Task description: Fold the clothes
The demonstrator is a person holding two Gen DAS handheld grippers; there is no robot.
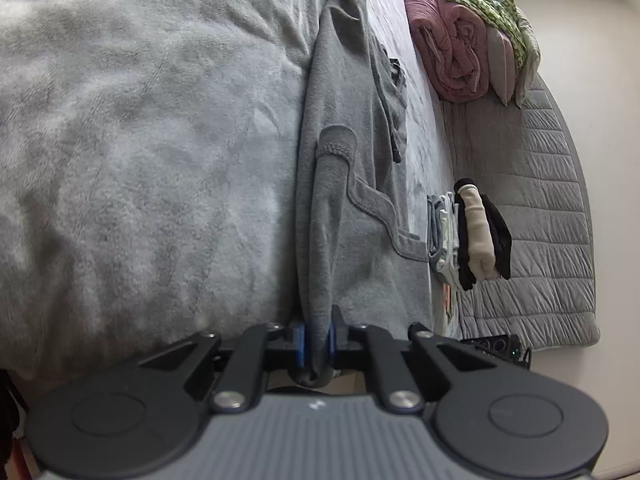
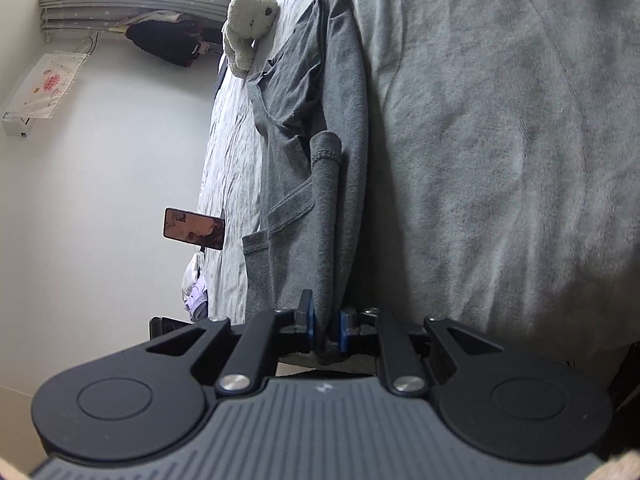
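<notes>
A grey hoodie [image 1: 352, 168] lies flat on a grey fleece blanket [image 1: 140, 140], one sleeve folded over its front with the ribbed cuff [image 1: 334, 144] near the pouch pocket. My left gripper [image 1: 318, 332] is shut on a bunched edge of the hoodie, the cloth pinched between its blue pads [image 1: 301, 340]. In the right wrist view the same hoodie [image 2: 296, 152] stretches away over the blanket [image 2: 500, 140], its other sleeve cuff [image 2: 326, 148] laid on top. My right gripper [image 2: 326, 326] is shut on a fold of the hoodie's near edge.
A stack of folded clothes [image 1: 468, 232] sits beyond the hoodie on a quilted grey pad [image 1: 540, 200]. A rolled pink quilt [image 1: 448, 40] and green patterned cloth [image 1: 488, 4] lie further off. A white plush toy [image 2: 250, 20] and a propped phone [image 2: 194, 228] stand by the bed's edge.
</notes>
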